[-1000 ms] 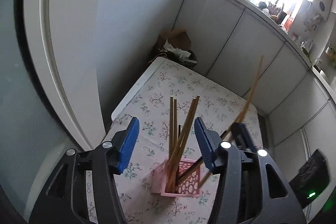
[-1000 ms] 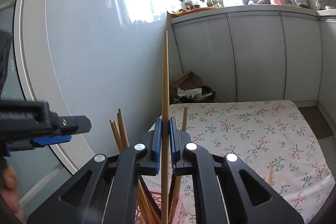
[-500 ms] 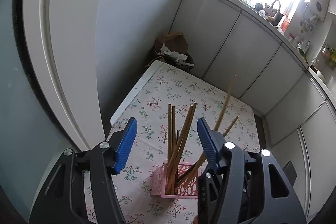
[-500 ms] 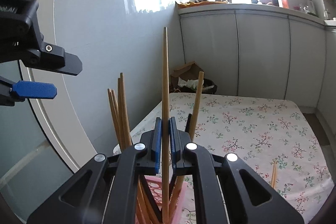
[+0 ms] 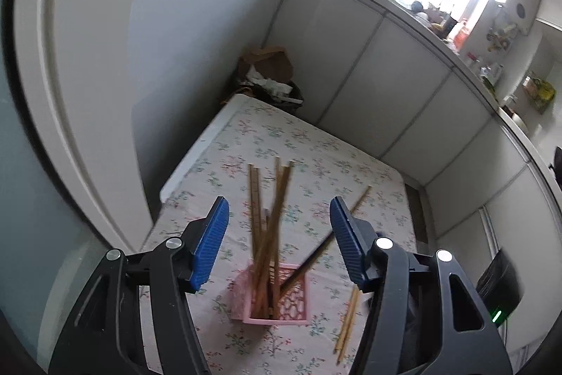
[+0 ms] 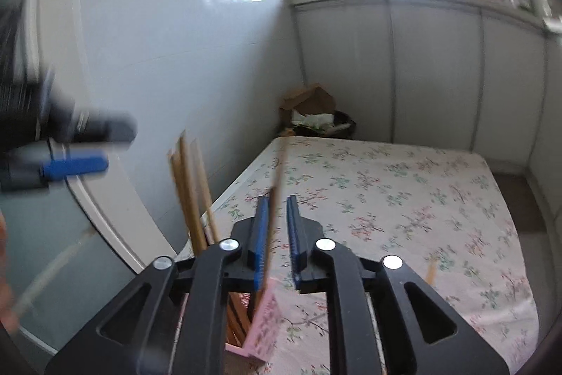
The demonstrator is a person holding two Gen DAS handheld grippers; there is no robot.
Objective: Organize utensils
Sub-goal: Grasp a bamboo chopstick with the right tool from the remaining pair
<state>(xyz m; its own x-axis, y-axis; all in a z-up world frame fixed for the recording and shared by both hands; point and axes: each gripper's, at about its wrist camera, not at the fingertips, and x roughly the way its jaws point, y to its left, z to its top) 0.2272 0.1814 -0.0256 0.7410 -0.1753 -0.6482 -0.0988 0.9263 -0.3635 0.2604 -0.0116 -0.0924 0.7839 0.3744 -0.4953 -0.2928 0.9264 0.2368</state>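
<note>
A pink perforated holder [image 5: 281,304] stands on the flowered tablecloth [image 5: 316,157] with several wooden chopsticks [image 5: 270,217] upright in it. One more chopstick [image 5: 337,227] leans out to the right. My left gripper [image 5: 278,204] hovers open above the holder with nothing between its pads. In the right wrist view my right gripper [image 6: 277,202] sits just behind the holder [image 6: 263,329]. Its jaws are opening. A chopstick [image 6: 277,171] stands loose between them, close to the left pad. Two loose chopsticks [image 5: 347,322] lie on the cloth to the right of the holder.
A white wall and a door frame [image 5: 70,115] run close along the table's left edge. Behind the far corner is a dark bin [image 5: 270,83] with cardboard and paper. Grey cabinets [image 5: 368,76] stand behind the table. A black device with a green light [image 5: 498,283] is at the right.
My right gripper's jaws have parted and let go of the chopstick, which has dropped into the holder and leans there. The right gripper drew back a little. The left one stayed open.
</note>
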